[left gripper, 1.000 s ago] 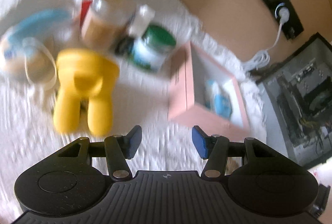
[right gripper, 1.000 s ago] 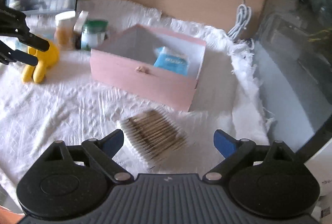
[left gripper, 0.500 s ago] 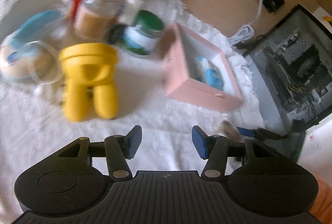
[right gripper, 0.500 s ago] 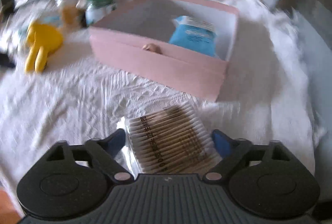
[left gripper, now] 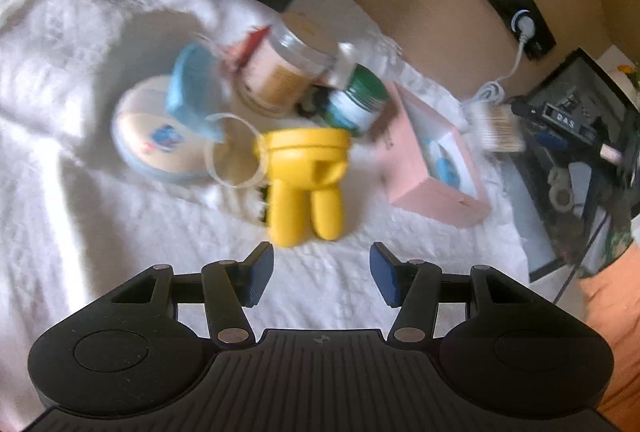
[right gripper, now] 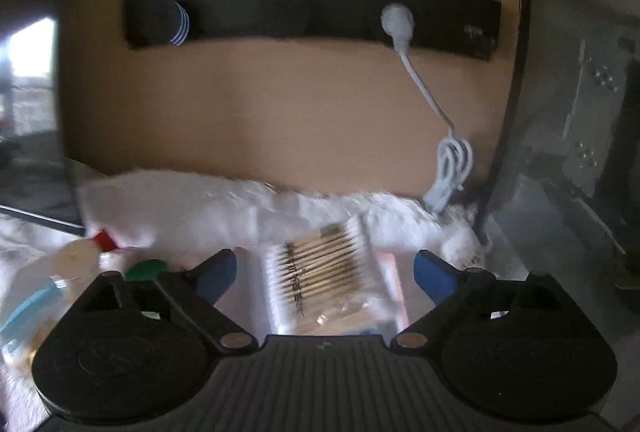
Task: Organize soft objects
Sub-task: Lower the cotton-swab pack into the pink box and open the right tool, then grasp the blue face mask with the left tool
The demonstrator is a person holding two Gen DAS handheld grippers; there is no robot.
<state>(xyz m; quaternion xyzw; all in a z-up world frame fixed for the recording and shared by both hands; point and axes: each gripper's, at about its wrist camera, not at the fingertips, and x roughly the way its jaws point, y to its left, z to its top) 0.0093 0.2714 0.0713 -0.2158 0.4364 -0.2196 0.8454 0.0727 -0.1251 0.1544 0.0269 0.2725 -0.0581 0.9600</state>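
A clear pack of cotton swabs [right gripper: 324, 272] hangs between the fingers of my right gripper [right gripper: 326, 272], whose jaws are opening; a gap shows on each side of the pack. It is above the open pink box [left gripper: 420, 184], which holds a blue packet [left gripper: 442, 164]. The left wrist view shows the same pack [left gripper: 498, 126] in the air beyond the box. My left gripper [left gripper: 322, 274] is open with nothing between its fingers, just short of a yellow soft toy [left gripper: 304, 184] lying on the white cloth [left gripper: 80, 192].
Behind the toy stand a clear jar [left gripper: 284, 76], a green-lidded jar [left gripper: 356, 100] and a round tin [left gripper: 156, 136]. A computer case [right gripper: 580, 112] stands to the right. A black power strip with a white plug [right gripper: 396, 20] is on the wall. An orange sleeve [left gripper: 612, 312] is at right.
The right gripper closed around the swab pack on the cloth, rose with it over the pink box, then widened. The left gripper shifted so the yellow toy lies straight ahead.
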